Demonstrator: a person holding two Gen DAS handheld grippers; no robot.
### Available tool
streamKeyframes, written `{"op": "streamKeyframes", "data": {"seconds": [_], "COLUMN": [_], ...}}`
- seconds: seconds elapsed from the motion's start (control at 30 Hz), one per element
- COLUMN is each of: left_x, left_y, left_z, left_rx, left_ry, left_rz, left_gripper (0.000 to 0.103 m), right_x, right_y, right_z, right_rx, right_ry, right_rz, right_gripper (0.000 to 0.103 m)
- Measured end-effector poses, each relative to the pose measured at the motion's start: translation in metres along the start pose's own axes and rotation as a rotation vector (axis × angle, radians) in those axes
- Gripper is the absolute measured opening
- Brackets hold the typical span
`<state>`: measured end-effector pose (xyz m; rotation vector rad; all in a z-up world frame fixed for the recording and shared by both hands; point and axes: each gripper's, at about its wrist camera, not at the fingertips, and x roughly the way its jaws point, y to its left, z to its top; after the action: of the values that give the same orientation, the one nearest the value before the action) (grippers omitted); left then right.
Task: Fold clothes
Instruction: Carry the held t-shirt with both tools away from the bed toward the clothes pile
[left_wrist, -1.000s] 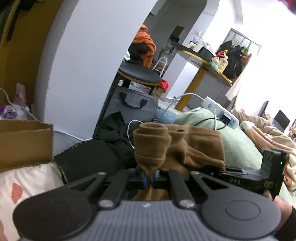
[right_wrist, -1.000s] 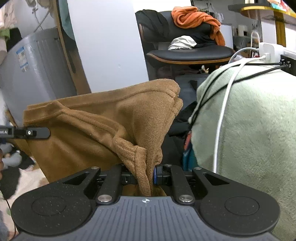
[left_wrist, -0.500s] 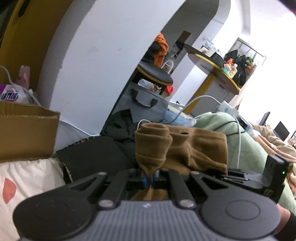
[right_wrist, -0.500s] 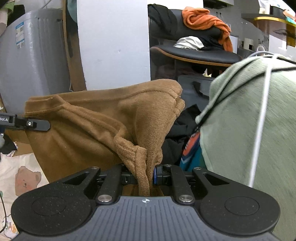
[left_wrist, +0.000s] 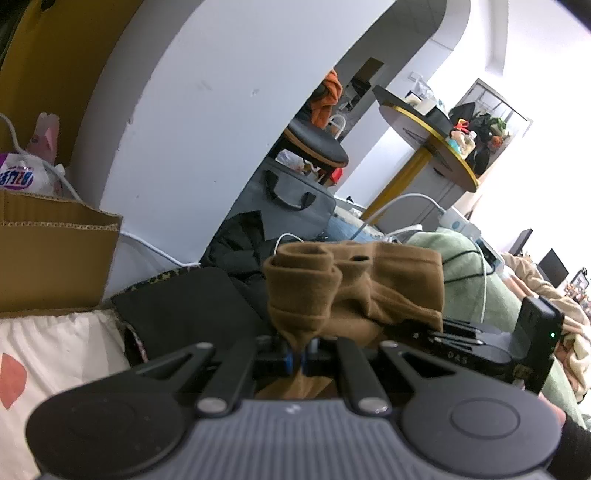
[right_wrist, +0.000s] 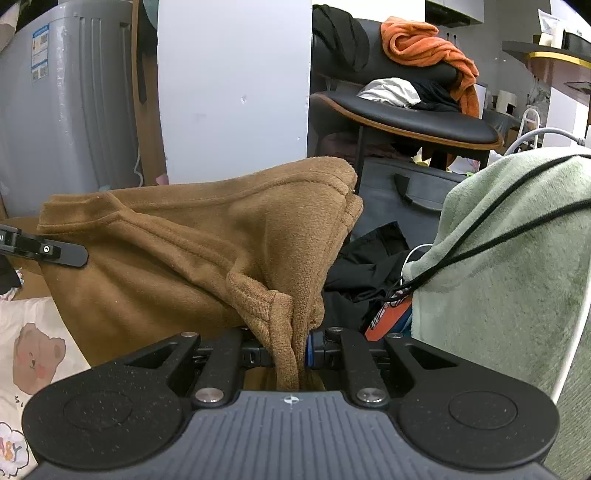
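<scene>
Left wrist view: the left claw (left_wrist: 300, 356) was clamped shut on a bunched edge of the brown garment (left_wrist: 354, 291), held left of the green blanket (left_wrist: 461, 266).

Right wrist view: the right claw (right_wrist: 291, 354) pinched a thick hem of the brown garment (right_wrist: 192, 251), stretched left of the green blanket (right_wrist: 517, 258).

Step in hand: carrying the spread garment. Next, it likely needs laying flat.

garment (right_wrist: 207, 236): hangs between both grippers, in front of the chair
left gripper (left_wrist: 298, 360): left of the right gripper (right_wrist: 291, 354)
blanket (right_wrist: 517, 258): right of the garment, cables on it
bag (right_wrist: 402, 195): behind the garment, below the chair (right_wrist: 406, 118)
cardboard box (left_wrist: 51, 254): far left
</scene>
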<state>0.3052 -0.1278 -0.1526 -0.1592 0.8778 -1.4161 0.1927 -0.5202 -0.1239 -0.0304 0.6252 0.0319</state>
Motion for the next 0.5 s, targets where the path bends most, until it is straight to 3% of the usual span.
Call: {"op": "streamKeyframes", "data": {"seconds": [0.23,0.5], "left_x": [0.005,0.021], "left_y": [-0.006,0.010], "left_z": [-0.009,-0.007], "left_rx": [0.001,-0.028], "left_ry": [0.012,0.004], "left_rz": [-0.027,0.010], "left_gripper": [0.004,0.004], "right_x": [-0.009,0.022], "right_y": [-0.005,-0.008], "right_z": [0.002,0.003], "right_rx": [-0.024,-0.009], "right_ry": [0.018,0.034], "right_rz": [-0.019,-0.026], "right_gripper": [0.014,0.014]}}
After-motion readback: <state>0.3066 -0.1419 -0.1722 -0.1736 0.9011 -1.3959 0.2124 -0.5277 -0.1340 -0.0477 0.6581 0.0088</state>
